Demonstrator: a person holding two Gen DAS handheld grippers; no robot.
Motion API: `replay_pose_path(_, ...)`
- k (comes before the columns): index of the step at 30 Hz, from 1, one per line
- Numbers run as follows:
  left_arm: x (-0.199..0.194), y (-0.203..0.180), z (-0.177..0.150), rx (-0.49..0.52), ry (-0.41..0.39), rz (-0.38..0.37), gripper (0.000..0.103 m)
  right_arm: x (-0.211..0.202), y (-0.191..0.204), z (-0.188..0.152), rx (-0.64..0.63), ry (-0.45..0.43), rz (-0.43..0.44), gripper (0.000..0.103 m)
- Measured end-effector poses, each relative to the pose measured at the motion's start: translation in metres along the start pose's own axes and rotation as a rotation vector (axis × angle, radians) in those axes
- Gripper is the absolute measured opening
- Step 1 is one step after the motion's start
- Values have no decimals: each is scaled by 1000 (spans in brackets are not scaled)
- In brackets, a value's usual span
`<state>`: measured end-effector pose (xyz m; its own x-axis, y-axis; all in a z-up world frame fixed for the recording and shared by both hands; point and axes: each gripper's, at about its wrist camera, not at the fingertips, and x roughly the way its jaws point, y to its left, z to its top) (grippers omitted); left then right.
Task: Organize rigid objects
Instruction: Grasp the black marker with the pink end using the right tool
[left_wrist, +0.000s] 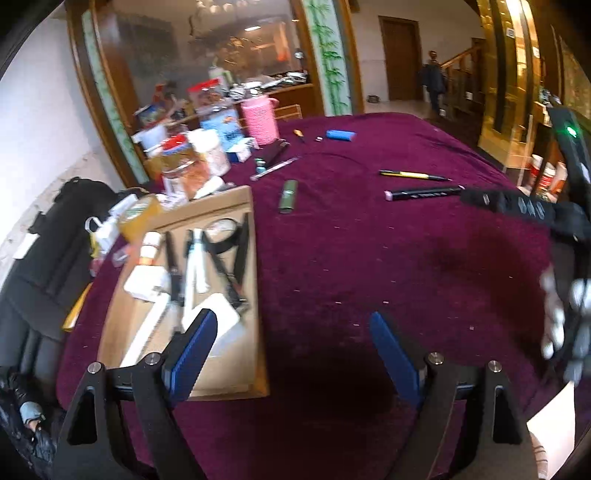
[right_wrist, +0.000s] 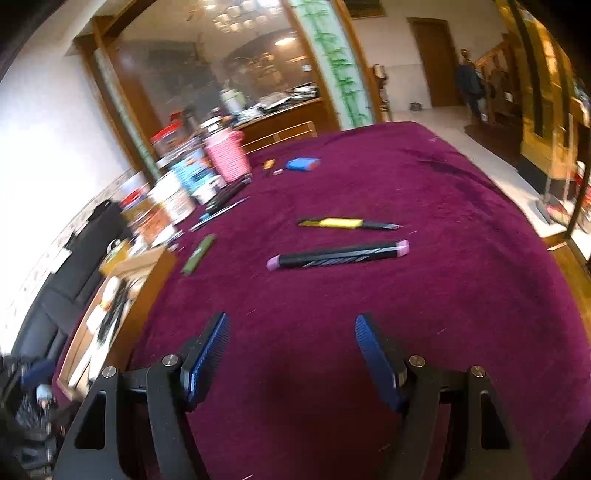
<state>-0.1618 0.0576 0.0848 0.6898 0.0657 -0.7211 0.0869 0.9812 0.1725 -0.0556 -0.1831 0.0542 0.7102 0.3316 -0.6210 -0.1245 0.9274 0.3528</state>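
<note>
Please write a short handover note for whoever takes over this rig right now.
Left gripper: open, empty, above the cloth beside the cardboard tray.
Right gripper: open, empty, facing the black marker and yellow utility knife.
Done: the tray already holds several pens, white items and a magnifier.
Left: the marker, the knife, the green item, the blue item and small pieces near the pink basket lie loose on the maroon tablecloth.

White wall (left_wrist: 40, 110), wood-framed glass partition (left_wrist: 207, 55), brown door (left_wrist: 400, 59), pale floor (right_wrist: 491, 166)
</note>
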Motion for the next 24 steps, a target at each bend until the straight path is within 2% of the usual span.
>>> replay_pose_path(6, 13, -7, 4, -38, 25, -137, 84, 25, -74, 47, 204, 38, -41, 75)
replay_pose_path(10, 18, -6, 11, -60, 17, -178, 84, 51, -93, 71, 274, 59, -27, 75)
replay_pose_path(13, 22, -5, 15, -80, 21, -197, 84, 77, -91, 90, 297, 87, 35, 75)
replay_pose_path(16, 26, -3, 17, -101, 35, -218, 84, 106, -79, 101, 253, 147, 26, 74)
replay_pose_path(20, 28, 4, 18, -111, 30, -222, 84, 115, -64, 87, 218, 204, 39, 75)
replay_pose_path(22, 33, 8, 20, -123, 33, -224, 84, 111, -49, 77, 146, 236, 28, 75)
replay_pose_path(24, 38, 11, 20, -134, 41, -242, 84, 107, -33, 67, 86, 305, 102, 76)
